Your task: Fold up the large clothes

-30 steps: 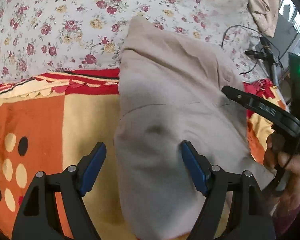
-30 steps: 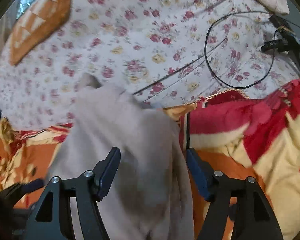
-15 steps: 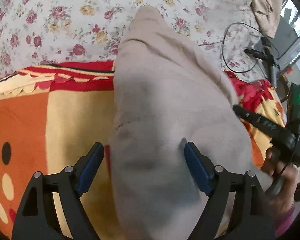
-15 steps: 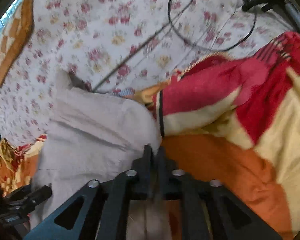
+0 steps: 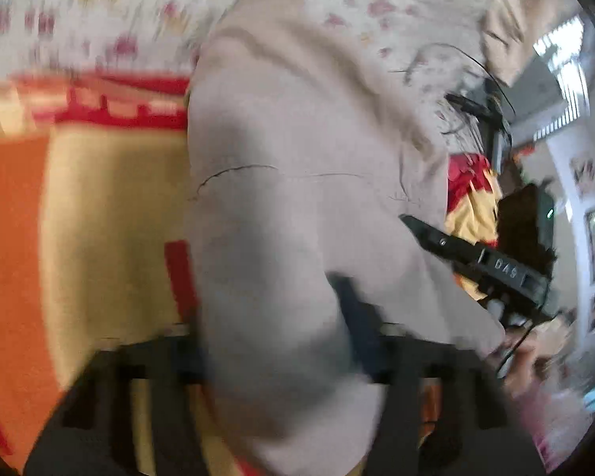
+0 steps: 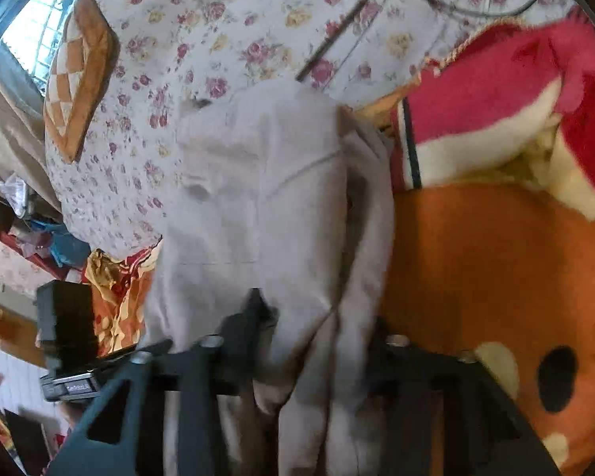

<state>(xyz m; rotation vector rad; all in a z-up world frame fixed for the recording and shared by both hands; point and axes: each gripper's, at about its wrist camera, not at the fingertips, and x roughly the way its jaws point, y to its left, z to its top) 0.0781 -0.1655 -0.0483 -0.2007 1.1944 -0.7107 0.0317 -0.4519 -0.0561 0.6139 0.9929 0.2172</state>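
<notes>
- Left wrist view: the left gripper (image 5: 273, 357) is blurred, its jaws spread, with a fold of the beige garment (image 5: 297, 198) draped between them; a real pinch cannot be confirmed.
- The right gripper (image 6: 313, 341) is seen with jaws apart around a bunched edge of the garment; half a second ago they were pressed together.
- The garment's long axis is laid away from both grippers, across the orange blanket (image 6: 476, 258) toward the floral sheet (image 6: 218, 39).
- Both grippers are judged about equally near the garment's close end.
</notes>
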